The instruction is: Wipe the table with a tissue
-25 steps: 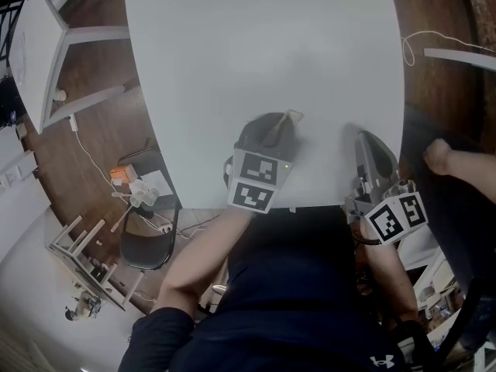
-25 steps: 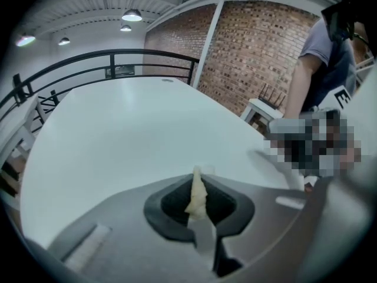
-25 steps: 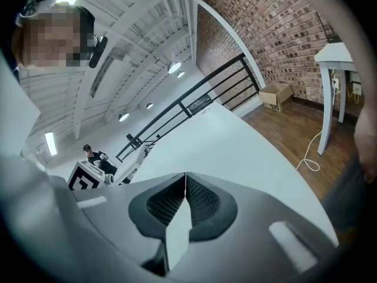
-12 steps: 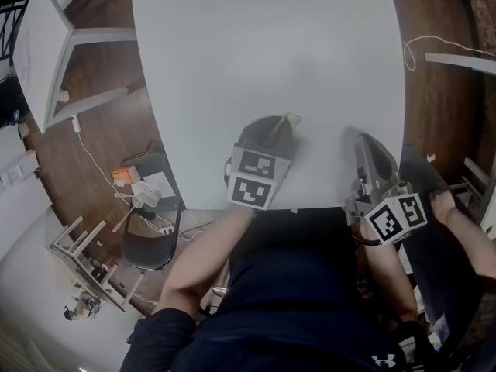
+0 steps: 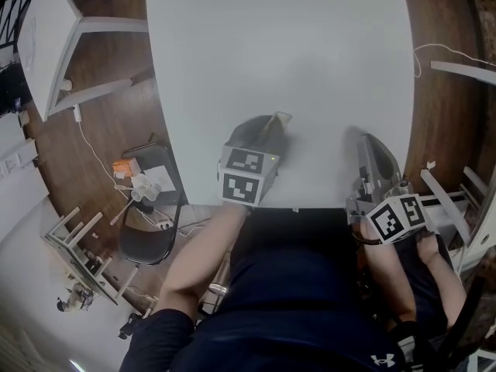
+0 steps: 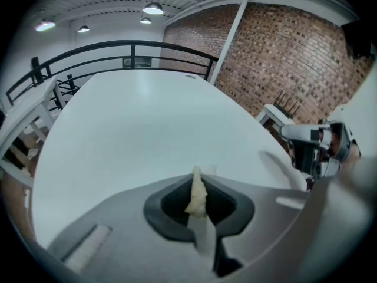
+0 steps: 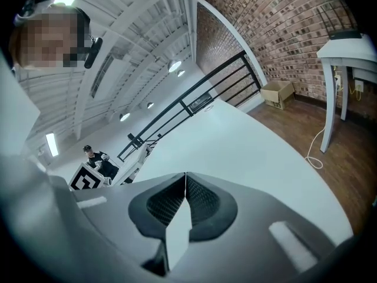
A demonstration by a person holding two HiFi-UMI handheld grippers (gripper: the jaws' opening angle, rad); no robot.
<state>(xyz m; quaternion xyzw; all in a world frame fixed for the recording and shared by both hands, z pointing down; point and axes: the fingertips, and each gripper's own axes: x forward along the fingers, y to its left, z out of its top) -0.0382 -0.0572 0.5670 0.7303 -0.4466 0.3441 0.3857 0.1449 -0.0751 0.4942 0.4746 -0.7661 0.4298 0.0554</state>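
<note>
Tissue (image 6: 196,196) is held in the left gripper (image 6: 198,178). The jaws are closed narrow on it. A cream twist of it is pinched between the dark pads, and its tip is seen just past the jaw ends.

In the head view the left gripper (image 5: 277,124) is placed over the near edge of the white table (image 5: 271,53), left of the table's middle and nose pointed across the top. The tissue (image 5: 284,118) is seen at its tip, over the table top. Contact between tissue and table cannot be told.

The right gripper (image 7: 185,178) is seen with jaws pressed together and nothing caught between them. In the head view the right gripper (image 5: 366,142) is placed at the table's near edge, toward the table's right side. Its marker cube (image 5: 397,218) is held off the table, past that near edge. The two grippers are kept well apart along that edge.

A dark chair (image 5: 147,242) is seen off the table's near left corner. A small white side table (image 5: 46,45) is seen beyond the table's left edge. A white cable (image 5: 434,50) is seen on the wood floor (image 5: 116,130) off the table's right edge.
</note>
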